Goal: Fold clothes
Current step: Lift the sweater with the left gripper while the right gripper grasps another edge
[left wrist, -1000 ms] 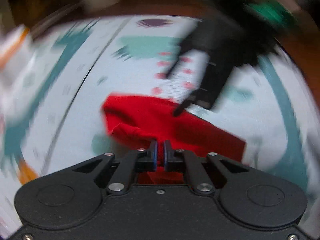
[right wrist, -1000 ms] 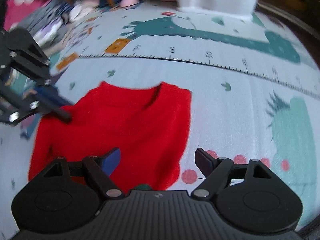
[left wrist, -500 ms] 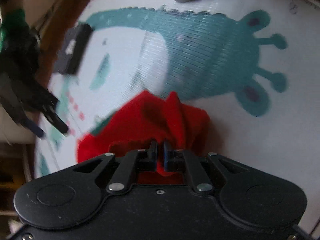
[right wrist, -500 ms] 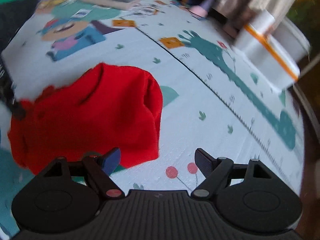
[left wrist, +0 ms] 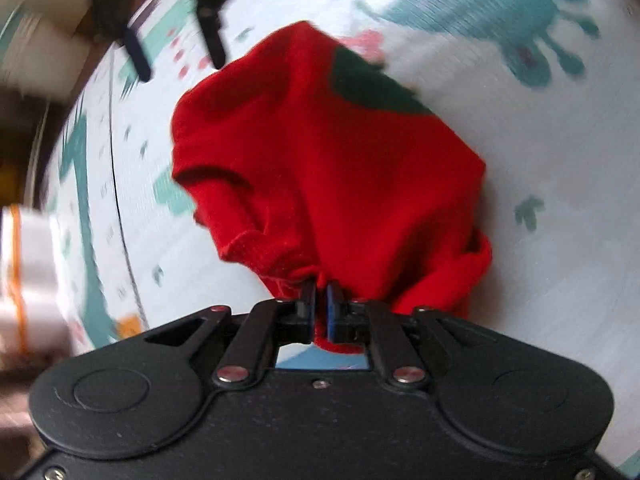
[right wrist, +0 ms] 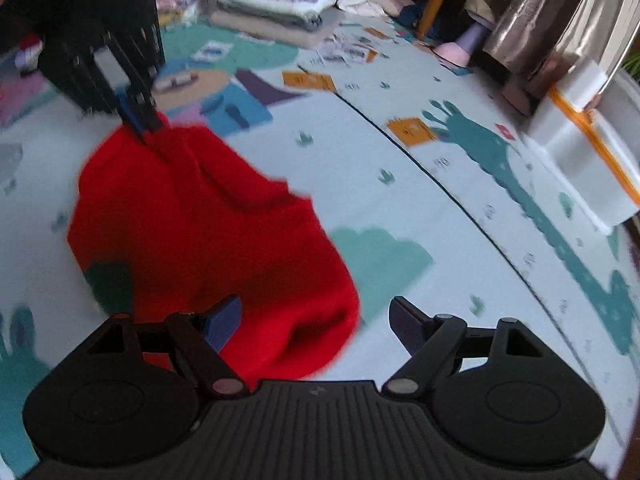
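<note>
A red knit sweater (left wrist: 320, 168) with a dark green patch hangs bunched over the patterned play mat. My left gripper (left wrist: 321, 300) is shut on its edge and holds it lifted; it also shows in the right wrist view (right wrist: 142, 126) at the sweater's (right wrist: 192, 232) far top. My right gripper (right wrist: 316, 320) is open and empty, just above the near end of the sweater, and shows at the top left of the left wrist view (left wrist: 176, 52).
A white box with orange trim (right wrist: 588, 140) stands at the mat's right edge. Stacks of folded clothes (right wrist: 272, 4) lie at the back, beside a wooden chair leg (right wrist: 434, 4). A black seam line (right wrist: 440, 184) crosses the mat.
My left gripper has lifted and swung the sweater, which now hangs more spread out. My right gripper stays open and has come closer to the sweater's lower end.
</note>
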The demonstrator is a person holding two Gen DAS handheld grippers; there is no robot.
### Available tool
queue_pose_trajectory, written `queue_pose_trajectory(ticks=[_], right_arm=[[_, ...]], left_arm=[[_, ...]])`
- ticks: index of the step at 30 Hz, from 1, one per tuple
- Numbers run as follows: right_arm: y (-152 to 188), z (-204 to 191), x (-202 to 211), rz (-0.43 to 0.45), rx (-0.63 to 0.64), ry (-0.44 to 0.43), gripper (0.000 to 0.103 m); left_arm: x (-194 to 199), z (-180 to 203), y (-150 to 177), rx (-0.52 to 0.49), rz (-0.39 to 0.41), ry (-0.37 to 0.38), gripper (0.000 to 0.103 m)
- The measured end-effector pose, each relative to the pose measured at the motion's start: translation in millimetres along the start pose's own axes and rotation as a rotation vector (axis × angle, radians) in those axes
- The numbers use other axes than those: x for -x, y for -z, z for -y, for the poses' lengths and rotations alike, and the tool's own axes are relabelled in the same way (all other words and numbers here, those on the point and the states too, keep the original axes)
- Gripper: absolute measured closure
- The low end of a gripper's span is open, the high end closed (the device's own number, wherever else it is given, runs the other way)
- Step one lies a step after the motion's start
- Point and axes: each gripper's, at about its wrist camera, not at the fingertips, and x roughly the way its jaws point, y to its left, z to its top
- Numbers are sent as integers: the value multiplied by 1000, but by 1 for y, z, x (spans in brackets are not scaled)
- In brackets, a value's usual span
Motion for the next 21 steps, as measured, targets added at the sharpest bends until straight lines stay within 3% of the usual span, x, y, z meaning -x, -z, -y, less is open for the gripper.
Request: queue_pose_trajectory(ticks=[3, 4, 5, 6, 7, 10, 13, 18, 21], right_arm=[[-13, 6, -14, 11, -65, -48, 22], [-17, 9, -19, 12, -91, -66, 22], [-21, 12, -25, 14, -113, -81, 22], [-23, 14, -30, 14, -129, -93, 22], [-24, 17, -35, 12, -143, -106, 22], [-26, 25, -52, -20, -180, -155, 22], [-25, 29, -63, -43, -201, -197, 23], [-18, 35, -67, -62, -230, -241, 43], [-14, 39, -64, -64, -246, -248, 50]], left_arm=[[-7, -30, 3, 243, 19, 80, 99], [-10, -42, 7, 329, 26, 117, 94], [-13, -53, 12, 409, 34, 146, 87], [-14, -62, 18, 480, 46, 159, 70], [-16, -70, 24, 551, 57, 172, 61], [-25, -91, 36, 727, 89, 244, 61], [-31, -101, 44, 840, 123, 326, 59], [-37, -99, 44, 932, 147, 383, 60], [-42, -102, 46, 952, 126, 359, 86]])
